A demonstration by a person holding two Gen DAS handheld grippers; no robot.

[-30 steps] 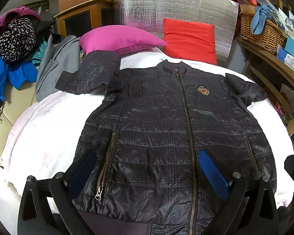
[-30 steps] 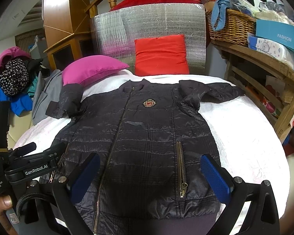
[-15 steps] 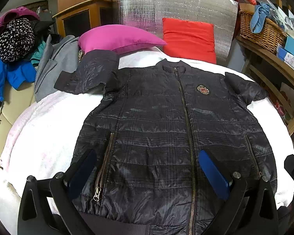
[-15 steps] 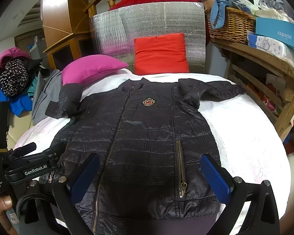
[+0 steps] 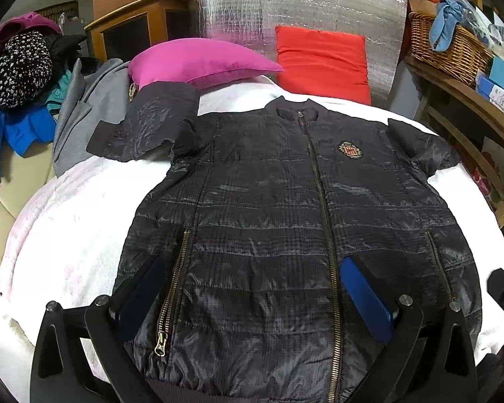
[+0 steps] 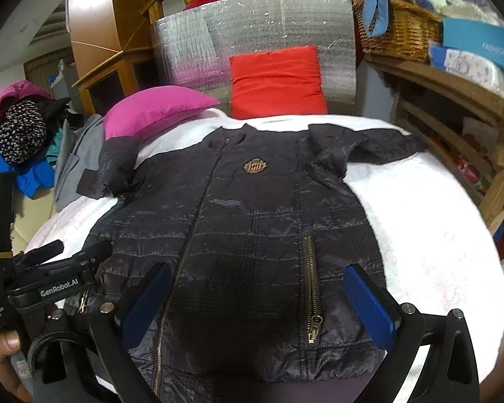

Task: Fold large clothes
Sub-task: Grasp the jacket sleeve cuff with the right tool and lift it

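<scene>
Black quilted zip jacket (image 5: 295, 221) flat on white bedcover (image 5: 70, 221); left gripper (image 5: 252, 292) and right gripper (image 6: 258, 299) wide open, empty—best grip sleeve (image 5: 144, 131) at ten o'clock first.

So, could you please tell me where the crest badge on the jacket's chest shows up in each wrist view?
Left wrist view: the crest badge sits right of centre, upper half, to the right of the jacket's zip.
Right wrist view: the badge sits near the centre, upper half, again right of the zip.
Shared landmark: the red cushion standing behind the collar.
</scene>
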